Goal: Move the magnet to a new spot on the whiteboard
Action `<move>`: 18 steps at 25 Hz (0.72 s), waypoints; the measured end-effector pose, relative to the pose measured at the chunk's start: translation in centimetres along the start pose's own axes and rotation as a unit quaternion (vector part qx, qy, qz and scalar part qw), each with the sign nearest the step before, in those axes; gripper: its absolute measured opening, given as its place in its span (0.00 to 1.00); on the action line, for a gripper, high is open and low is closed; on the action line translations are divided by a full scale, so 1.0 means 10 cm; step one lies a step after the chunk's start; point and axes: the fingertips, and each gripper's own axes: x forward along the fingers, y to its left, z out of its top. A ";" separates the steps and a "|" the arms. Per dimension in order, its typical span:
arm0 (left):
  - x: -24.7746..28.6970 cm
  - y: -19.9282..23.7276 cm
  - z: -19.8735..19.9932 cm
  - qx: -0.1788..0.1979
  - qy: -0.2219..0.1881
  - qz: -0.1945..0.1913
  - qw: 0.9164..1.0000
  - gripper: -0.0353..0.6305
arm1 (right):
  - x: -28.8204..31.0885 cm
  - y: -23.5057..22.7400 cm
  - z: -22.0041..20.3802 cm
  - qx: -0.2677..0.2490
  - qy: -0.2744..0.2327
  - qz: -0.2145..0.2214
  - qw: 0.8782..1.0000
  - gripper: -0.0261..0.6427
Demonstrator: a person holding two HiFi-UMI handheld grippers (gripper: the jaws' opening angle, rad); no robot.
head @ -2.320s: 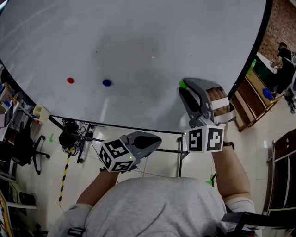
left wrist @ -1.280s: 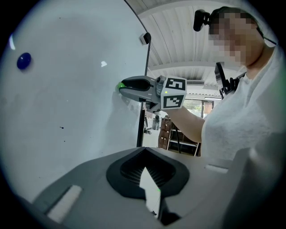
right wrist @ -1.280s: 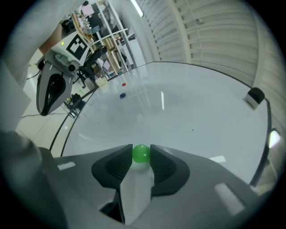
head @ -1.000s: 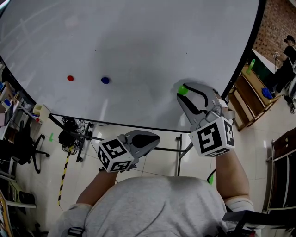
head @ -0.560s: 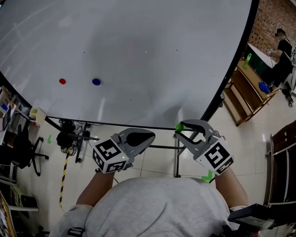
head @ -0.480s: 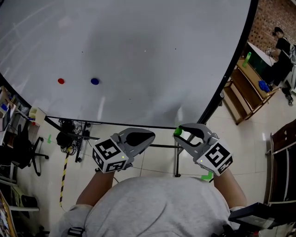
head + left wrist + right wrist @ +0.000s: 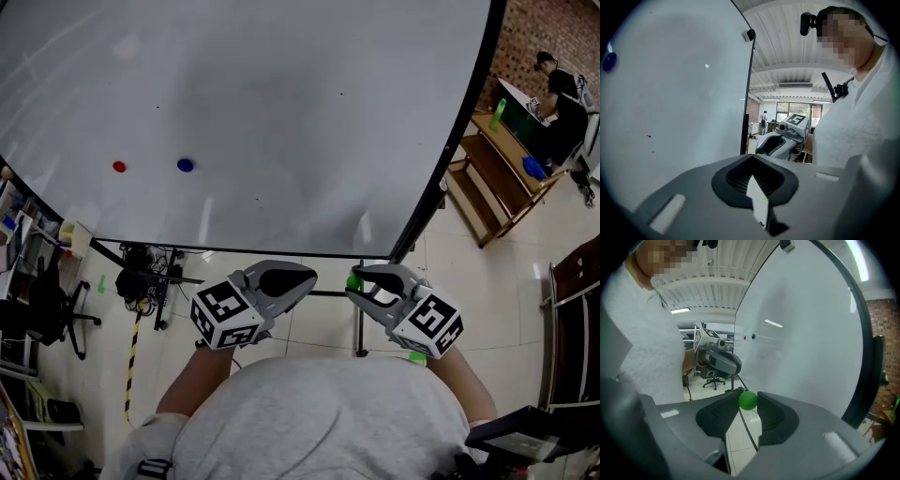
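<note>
A small green magnet sits pinched between the fingertips of my right gripper, which is shut on it. It is held off the whiteboard, below the board's lower edge and close to my chest. In the right gripper view the green magnet shows as a ball between the two dark pads, with the whiteboard beyond. My left gripper hangs beside it, shut and empty; its jaws meet at the tips. A red magnet and a blue magnet stick to the board's left part.
The board's metal stand runs under my grippers. A wooden bench and a person at a desk are at the right. An office chair and cluttered shelves are at the left.
My right gripper has come away from the whiteboard with the green magnet and dropped down toward my chest, next to the left gripper. The left gripper has barely moved.
</note>
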 end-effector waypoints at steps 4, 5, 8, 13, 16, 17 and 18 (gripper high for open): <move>0.02 -0.02 0.00 -0.002 -0.001 0.000 1.000 0.03 | -0.02 0.01 -0.01 0.001 -0.001 -0.001 1.000 0.23; 0.02 -0.03 -0.01 -0.002 -0.001 0.000 1.000 0.03 | -0.02 0.02 -0.01 0.001 -0.002 -0.002 1.000 0.23; 0.02 -0.04 -0.02 0.000 0.001 0.000 1.000 0.03 | -0.02 0.02 -0.01 0.001 -0.002 -0.003 1.000 0.23; 0.01 -0.05 -0.05 0.020 0.016 0.005 1.000 0.03 | -0.01 0.04 0.00 0.001 -0.002 -0.005 1.000 0.23; 0.01 -0.07 -0.04 0.006 0.008 -0.001 1.000 0.03 | 0.00 0.05 0.01 0.000 -0.003 -0.004 1.000 0.23; 0.00 -0.08 -0.05 0.002 0.006 -0.003 1.000 0.03 | 0.00 0.06 0.01 0.000 -0.003 -0.004 1.000 0.23; 0.00 -0.08 -0.06 0.002 0.007 -0.002 1.000 0.03 | 0.01 0.06 0.01 0.000 -0.003 -0.004 1.000 0.23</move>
